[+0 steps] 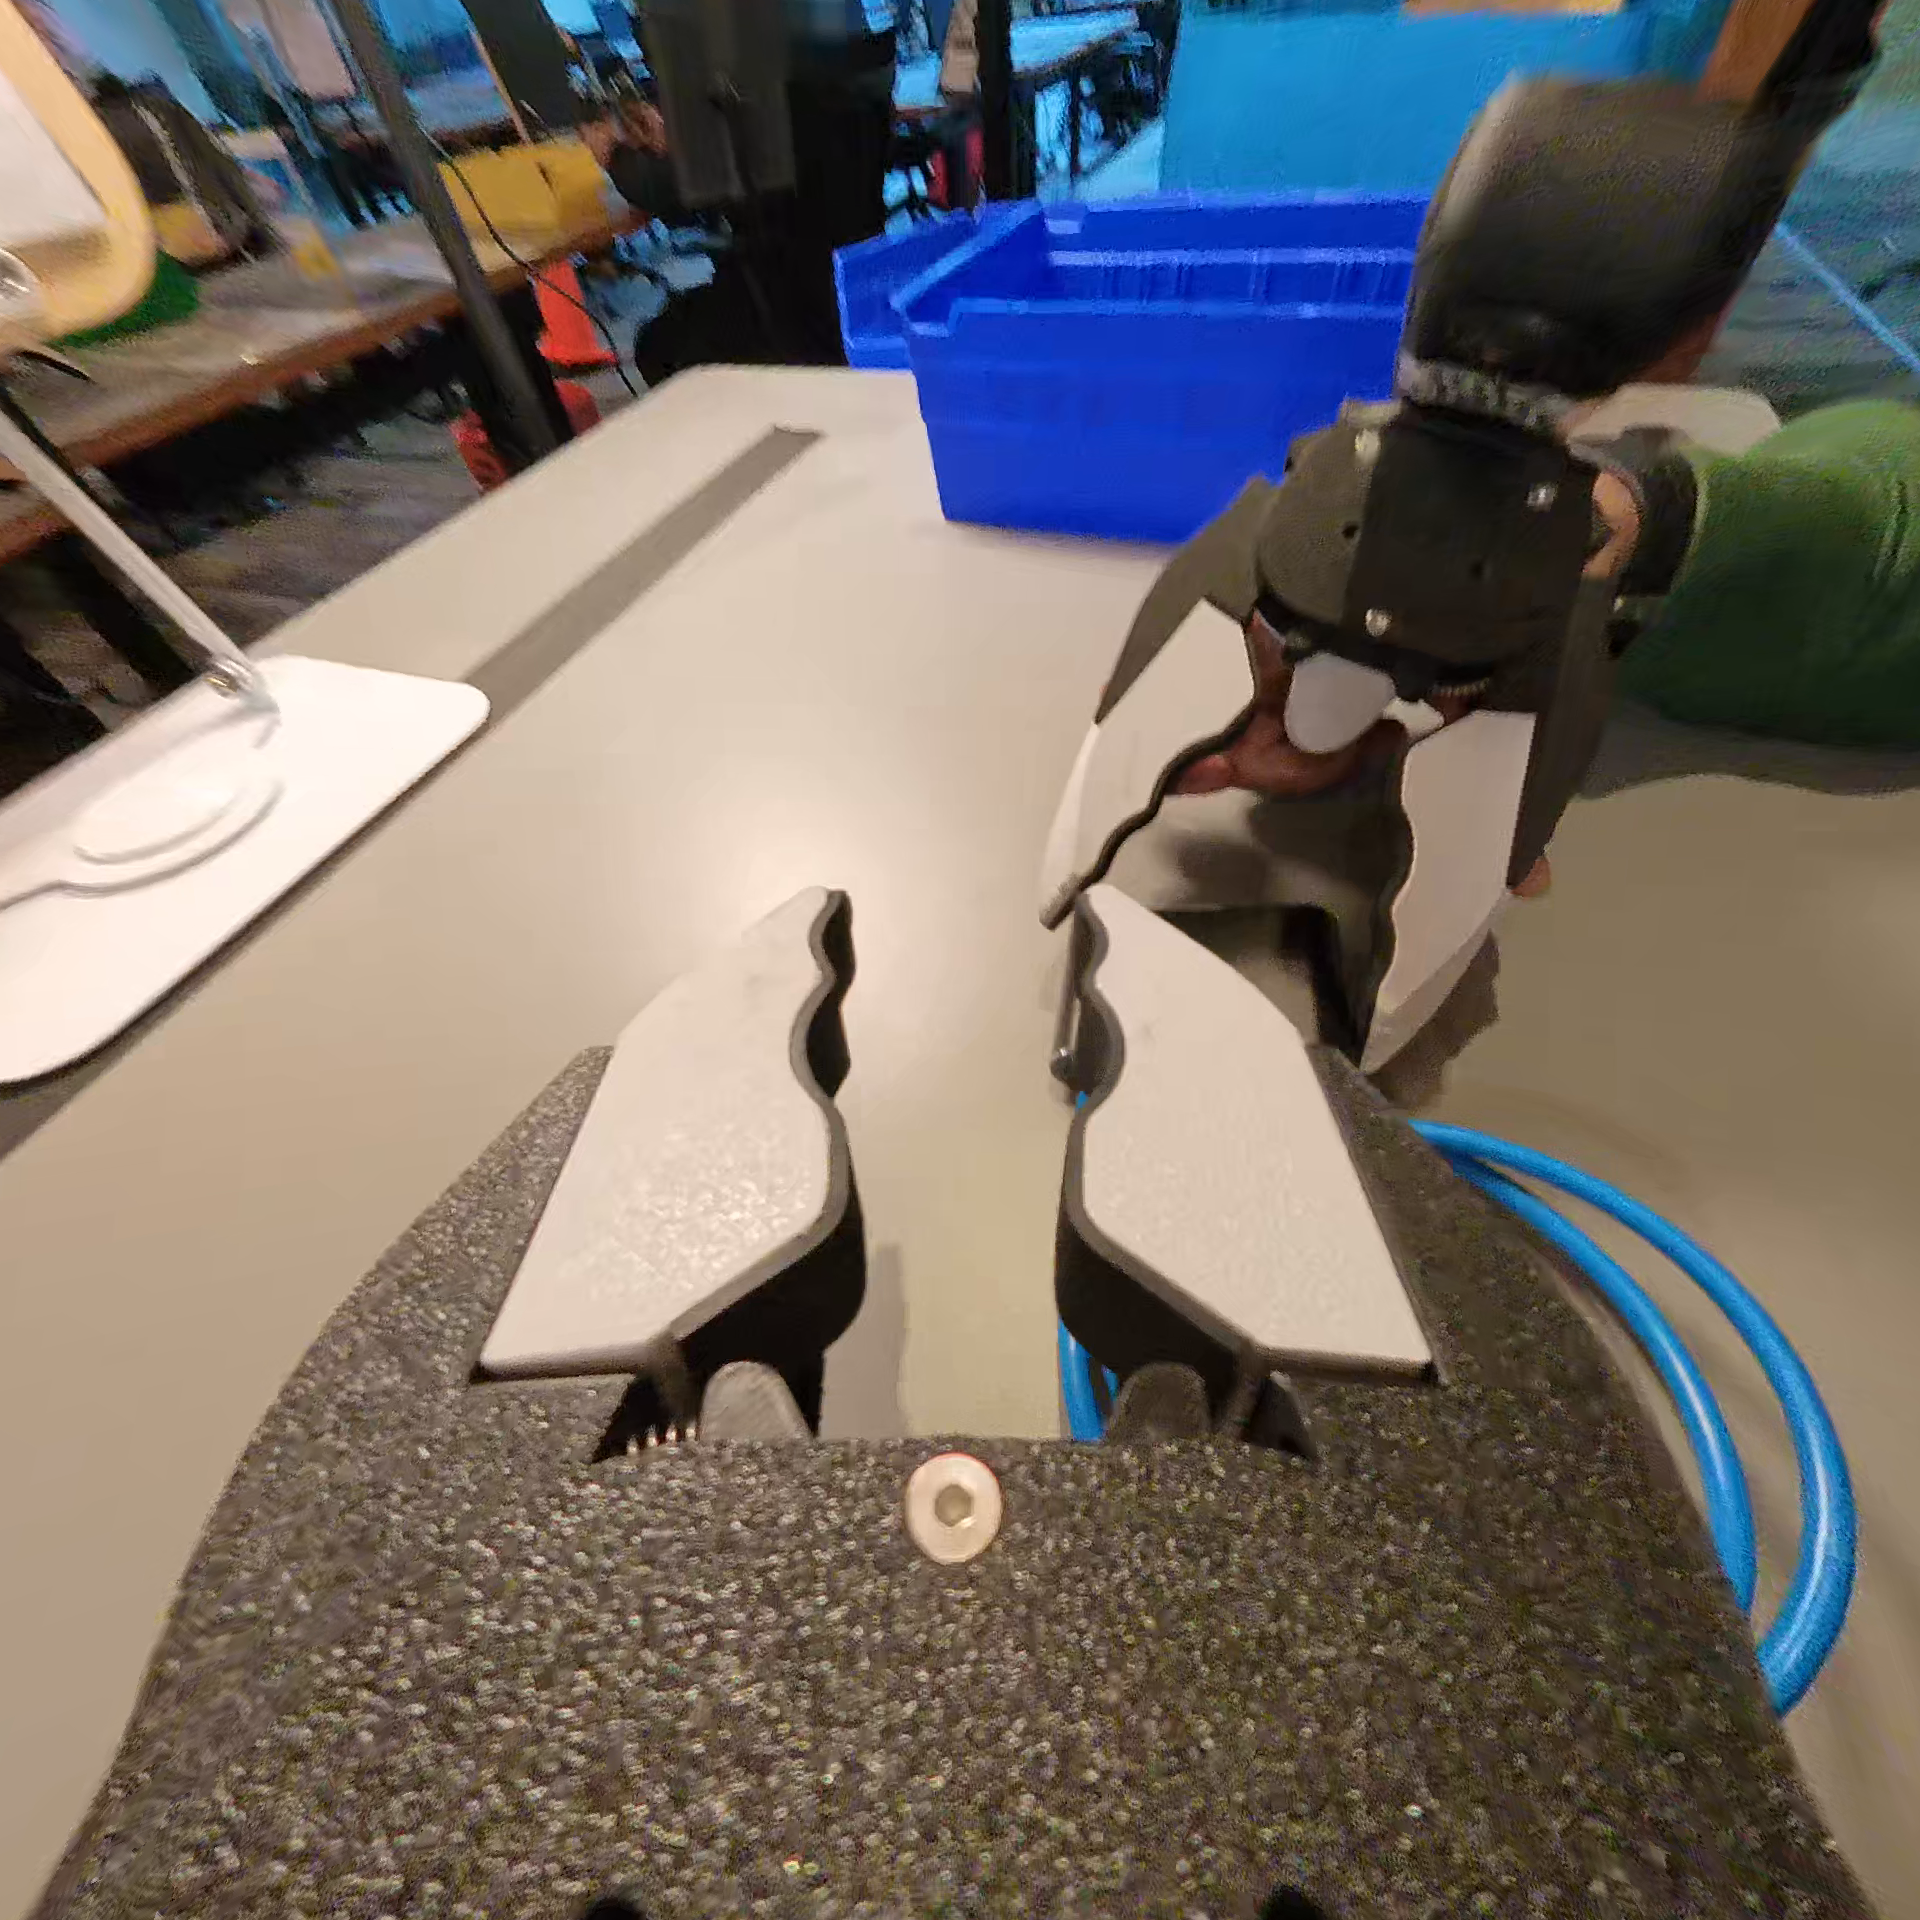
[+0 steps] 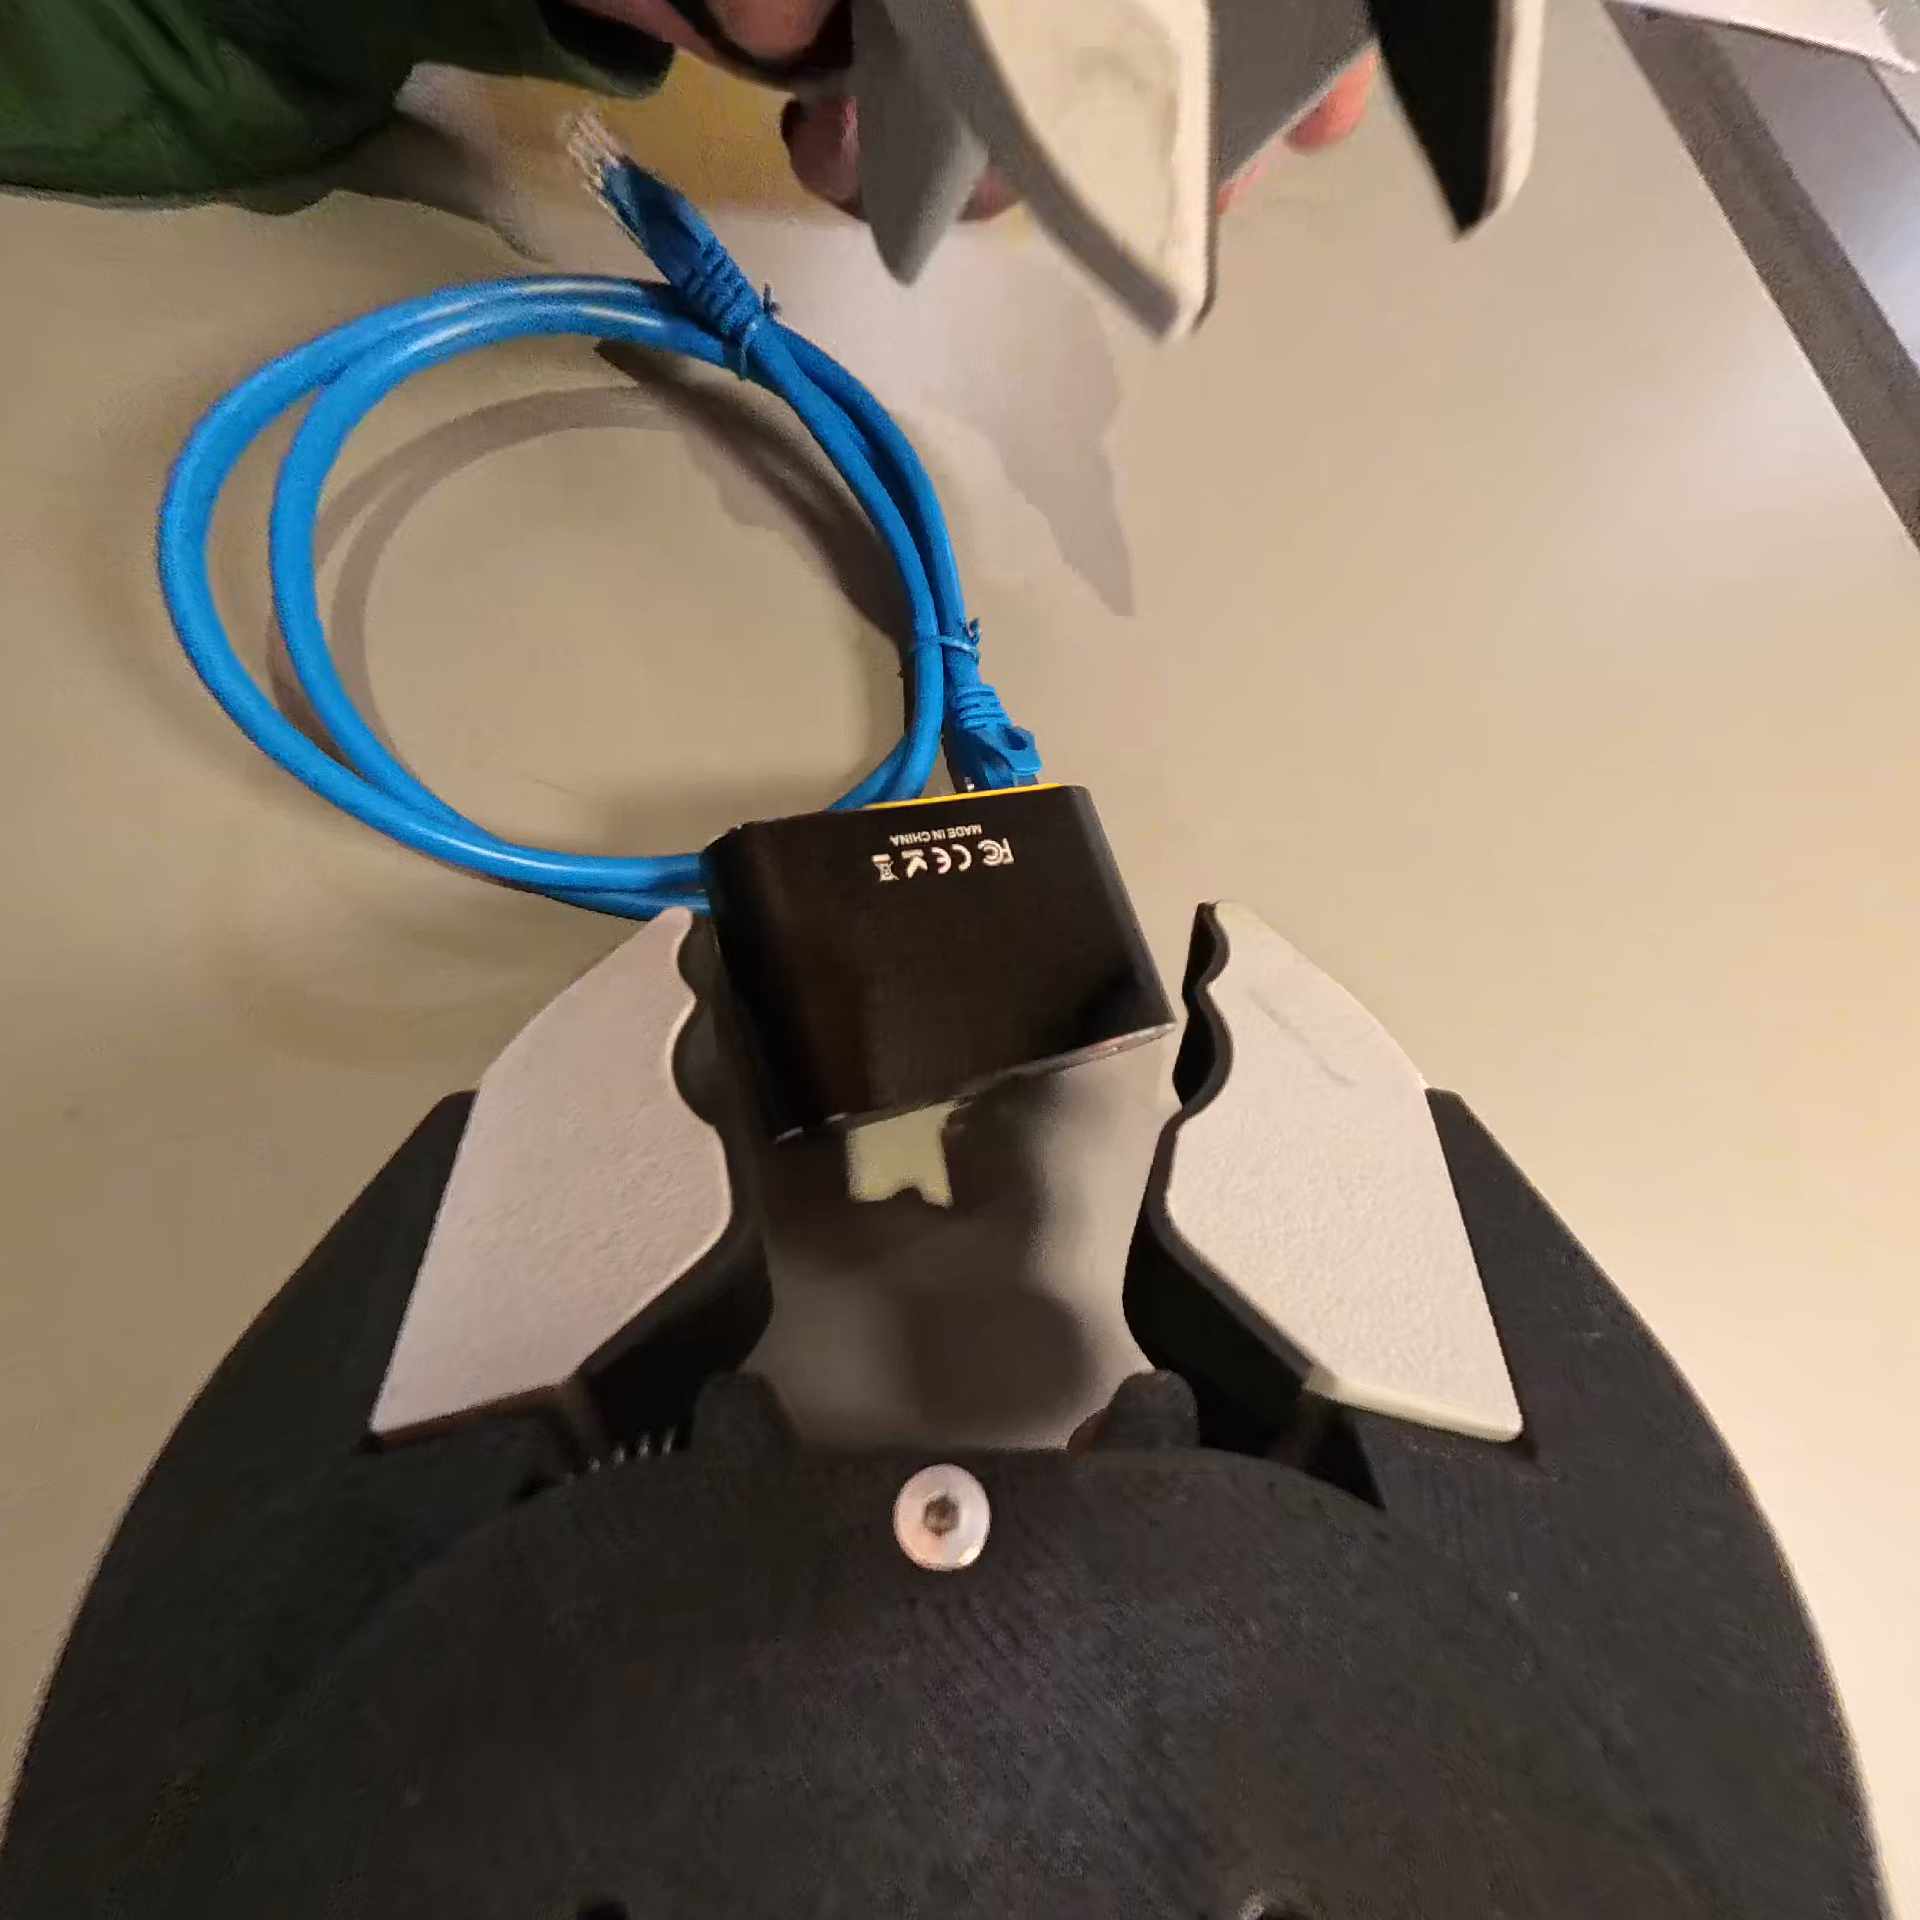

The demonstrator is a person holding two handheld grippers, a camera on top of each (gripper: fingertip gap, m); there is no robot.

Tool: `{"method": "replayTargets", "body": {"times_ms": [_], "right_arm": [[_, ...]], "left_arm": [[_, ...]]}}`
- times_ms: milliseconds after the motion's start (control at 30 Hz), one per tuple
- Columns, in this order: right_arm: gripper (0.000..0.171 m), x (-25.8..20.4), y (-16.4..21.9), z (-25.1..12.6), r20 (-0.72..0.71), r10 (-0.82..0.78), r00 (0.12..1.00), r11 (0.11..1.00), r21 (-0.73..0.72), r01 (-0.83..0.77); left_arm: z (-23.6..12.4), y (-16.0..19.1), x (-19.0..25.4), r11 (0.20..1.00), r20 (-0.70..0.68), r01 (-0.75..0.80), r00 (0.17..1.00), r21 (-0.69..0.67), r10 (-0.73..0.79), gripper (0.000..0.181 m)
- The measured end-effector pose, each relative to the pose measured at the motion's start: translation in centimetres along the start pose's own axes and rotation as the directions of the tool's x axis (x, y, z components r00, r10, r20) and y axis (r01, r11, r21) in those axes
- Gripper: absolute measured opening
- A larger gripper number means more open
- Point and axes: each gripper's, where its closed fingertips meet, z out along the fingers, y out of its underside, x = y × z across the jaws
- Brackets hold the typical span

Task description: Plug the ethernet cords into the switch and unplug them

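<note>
The right gripper (image 2: pixel 945 997) stands spread wide around the small black box-shaped switch (image 2: pixel 935 956), not clamping it. One plug of the coiled blue ethernet cord (image 2: pixel 312 623) looks seated just ahead; the free plug (image 2: pixel 644 203) lies beyond. The left gripper (image 1: pixel 961 961), also wide and empty, hovers level above the table. Next, I judge: clamp the switch, fetch the free plug.

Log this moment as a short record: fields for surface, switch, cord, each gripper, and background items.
surface: grey table
switch: small black box on the table, between the right gripper's open jaws, not clamped
cord: blue ethernet cord coiled and tied, one end at the switch, other plug free
left gripper: jaws open, empty, above the table
background: blue bins, white stand base
</note>
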Motion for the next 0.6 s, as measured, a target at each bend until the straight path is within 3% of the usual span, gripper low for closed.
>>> {"method": "replayTargets", "body": {"times_ms": [167, 267, 367, 467, 600], "right_arm": [[0.087, 0.2, -0.1, -0.1, -0.010, 0.014, 1.000, 1.000, 0.008, -0.014], [0.087, 0.3, -0.1, -0.2, -0.012, 0.026, 1.000, 1.000, 0.017, -0.026], [0.086, 0.4, -0.3, -0.5, 0.001, 0.040, 0.999, 0.998, 0.039, -0.040], [0.085, 0.3, -0.4, -0.7, 0.017, 0.050, 0.999, 0.997, 0.050, -0.051], [0.084, 0.3, -0.3, -0.7, 0.001, 0.044, 0.999, 0.998, 0.046, -0.044]], "left_arm": [[-3.4, -3.9, 0.0, 0.984, 0.070, 0.109, 0.990, 0.140, -0.120, 0.048], [-8.7, -6.3, 0.8, 0.949, 0.164, 0.165, 0.963, 0.269, -0.214, 0.047], [-15.8, -6.7, 0.4, 0.946, 0.324, 0.150, 0.914, 0.286, -0.243, 0.048], [-24.0, -4.0, -3.0, 0.978, 0.571, 0.153, 0.794, 0.144, -0.208, 0.049], [-34.1, 4.5, -7.9, 0.925, 0.808, 0.367, 0.571, -0.094, -0.145, 0.046]]}}
